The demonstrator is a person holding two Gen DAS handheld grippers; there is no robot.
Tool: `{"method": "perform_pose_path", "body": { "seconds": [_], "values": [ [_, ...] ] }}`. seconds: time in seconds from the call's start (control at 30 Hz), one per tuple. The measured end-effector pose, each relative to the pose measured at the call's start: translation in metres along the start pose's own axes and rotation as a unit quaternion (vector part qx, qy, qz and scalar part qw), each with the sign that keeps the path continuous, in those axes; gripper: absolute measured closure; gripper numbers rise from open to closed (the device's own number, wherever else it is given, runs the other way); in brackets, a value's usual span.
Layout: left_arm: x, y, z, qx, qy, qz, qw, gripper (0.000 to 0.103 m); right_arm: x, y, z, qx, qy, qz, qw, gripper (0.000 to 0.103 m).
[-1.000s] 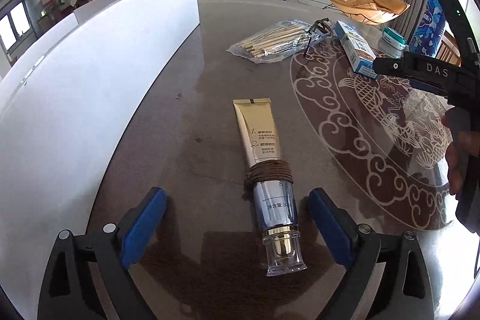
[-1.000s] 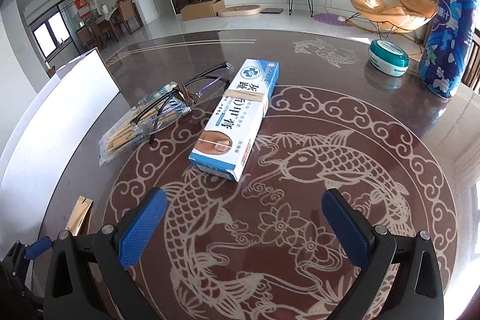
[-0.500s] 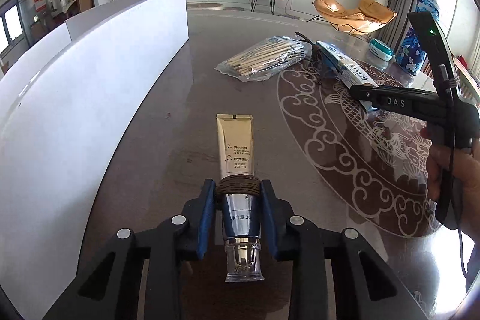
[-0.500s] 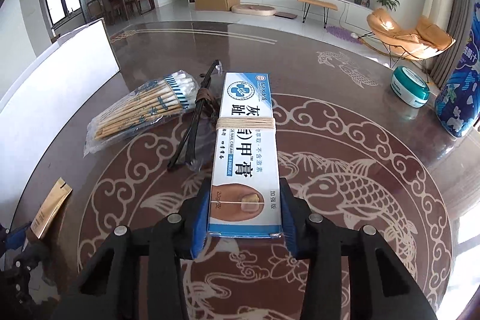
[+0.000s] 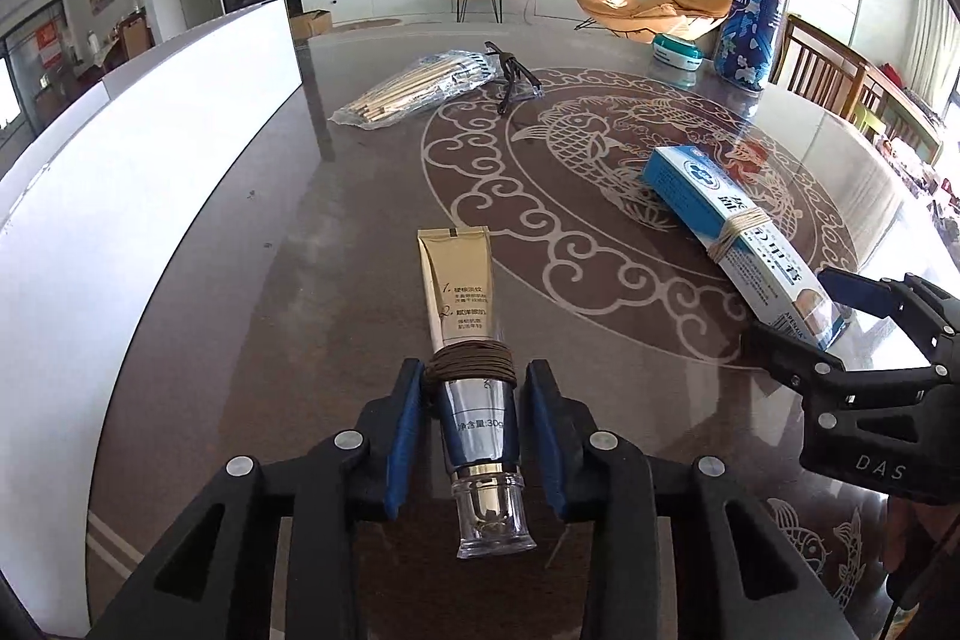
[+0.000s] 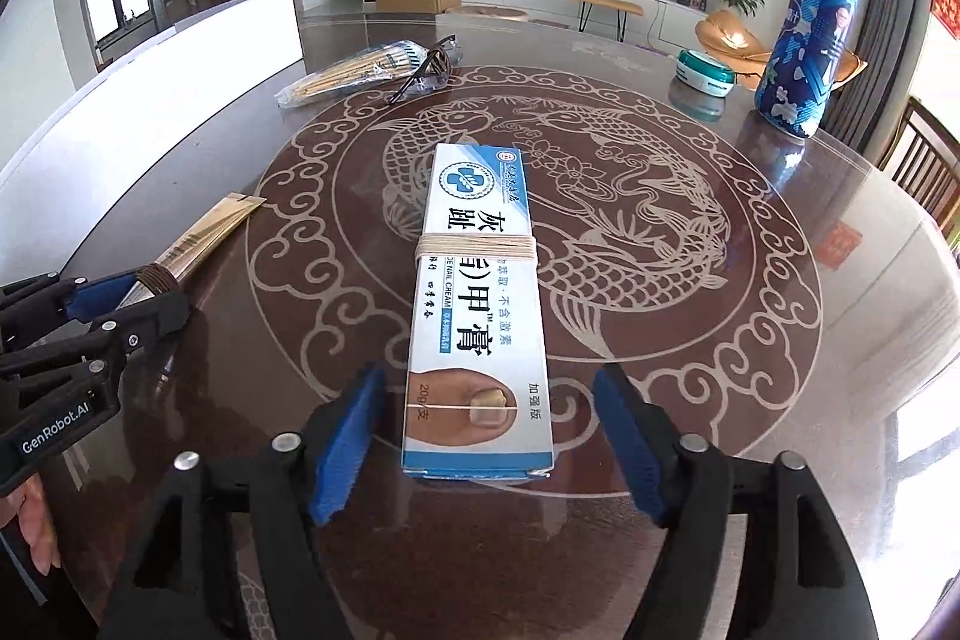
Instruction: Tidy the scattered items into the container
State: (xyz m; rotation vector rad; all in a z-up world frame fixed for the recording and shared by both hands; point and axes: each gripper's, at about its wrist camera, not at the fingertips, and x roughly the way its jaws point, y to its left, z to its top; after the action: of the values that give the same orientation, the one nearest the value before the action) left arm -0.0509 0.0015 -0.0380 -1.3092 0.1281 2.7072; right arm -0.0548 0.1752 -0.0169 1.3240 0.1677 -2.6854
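The gold tube (image 5: 465, 340) lies on the desk (image 5: 288, 280) between my left gripper (image 5: 474, 436), whose jaws are opening with slight gaps at the pads. The boxed cream (image 6: 477, 316) lies mid-desk between my right gripper (image 6: 486, 439), jaws spreading clear of it. The white container (image 5: 120, 196) stands along the desk's left edge.

I cannot see the top or the inside of the white container (image 5: 150, 172); the picture's edge cuts off its wall. The right hand-held gripper (image 5: 831, 325) hides one end of the blue box (image 5: 729, 226). The small print on the gold tube (image 5: 462, 298) is too tiny to read. The bottle (image 6: 810, 34) loses its top at the edge.
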Motion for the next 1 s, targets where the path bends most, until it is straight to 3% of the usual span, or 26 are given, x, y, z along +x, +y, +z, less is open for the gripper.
{"method": "perform_pose_path", "body": {
  "seconds": [0.03, 0.07, 0.2, 0.37, 1.0],
  "values": [
    [0.002, 0.000, 0.000, 0.001, 0.004, 0.007, 1.0000, 0.027, 0.002, 0.000, 0.001, 0.000, 0.005, 0.001, 1.000, 0.006],
    [0.004, 0.001, 0.001, -0.002, 0.009, 0.012, 0.9999, 0.019, 0.003, 0.001, 0.002, -0.001, 0.006, 0.002, 1.000, 0.006],
    [0.007, 0.008, 0.001, -0.020, 0.015, 0.007, 0.9997, 0.016, 0.007, -0.001, 0.004, 0.002, 0.009, 0.010, 1.000, 0.005],
    [0.011, 0.005, 0.001, -0.017, 0.024, 0.007, 0.9996, 0.002, 0.008, -0.004, 0.004, 0.010, 0.012, 0.007, 1.000, 0.002],
    [0.012, 0.004, 0.001, -0.015, 0.027, 0.004, 0.9995, 0.000, 0.009, -0.005, 0.005, 0.013, 0.014, 0.007, 1.000, 0.001]
  ]
}}
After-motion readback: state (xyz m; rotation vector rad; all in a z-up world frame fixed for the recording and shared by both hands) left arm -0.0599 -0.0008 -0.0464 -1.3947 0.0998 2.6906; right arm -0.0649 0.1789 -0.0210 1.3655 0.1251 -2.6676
